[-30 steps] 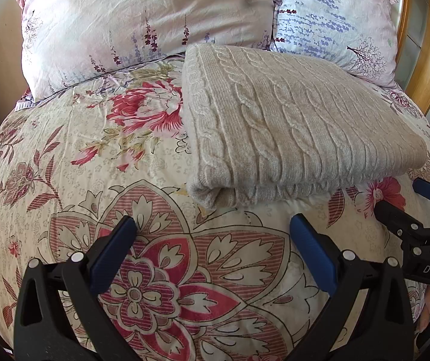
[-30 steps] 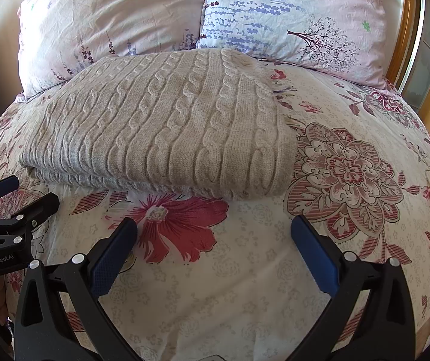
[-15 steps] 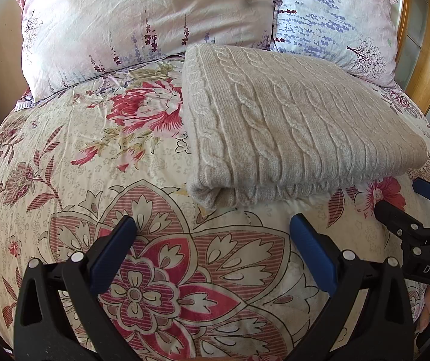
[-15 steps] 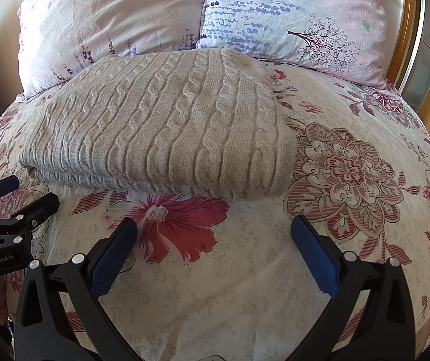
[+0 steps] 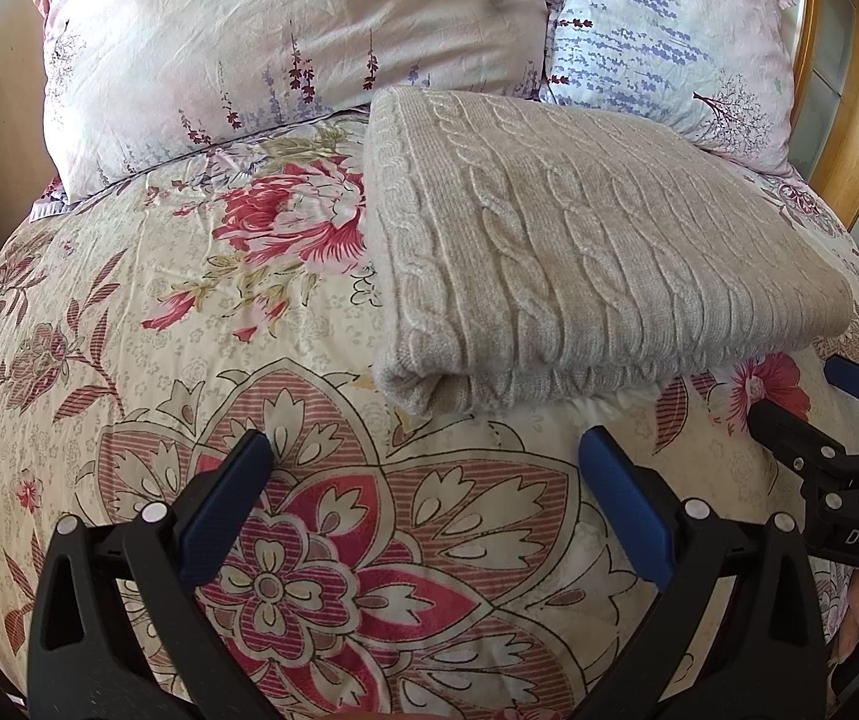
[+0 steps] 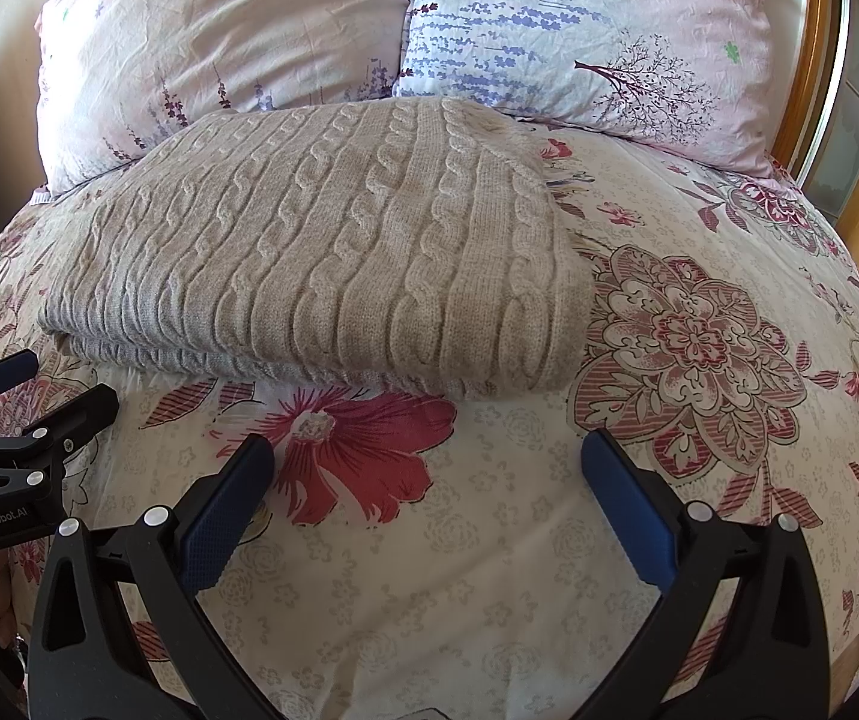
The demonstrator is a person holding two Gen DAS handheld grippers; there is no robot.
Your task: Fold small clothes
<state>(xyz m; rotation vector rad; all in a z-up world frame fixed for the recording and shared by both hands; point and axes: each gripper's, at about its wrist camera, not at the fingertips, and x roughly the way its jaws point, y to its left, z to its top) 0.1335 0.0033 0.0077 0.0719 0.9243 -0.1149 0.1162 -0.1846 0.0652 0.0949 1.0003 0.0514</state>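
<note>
A beige cable-knit sweater (image 5: 579,252) lies folded into a thick rectangle on the floral bedspread (image 5: 189,330); it also shows in the right wrist view (image 6: 333,264). My left gripper (image 5: 423,480) is open and empty, a short way in front of the sweater's near left corner. My right gripper (image 6: 429,480) is open and empty, in front of the sweater's near right edge. Each gripper shows at the edge of the other's view: the right one (image 5: 813,414) and the left one (image 6: 39,390). Neither touches the sweater.
Two floral pillows (image 5: 309,42) (image 6: 579,30) lean at the head of the bed behind the sweater. A wooden headboard frame (image 6: 819,90) rises at the right. The bedspread (image 6: 699,330) stretches to both sides of the sweater.
</note>
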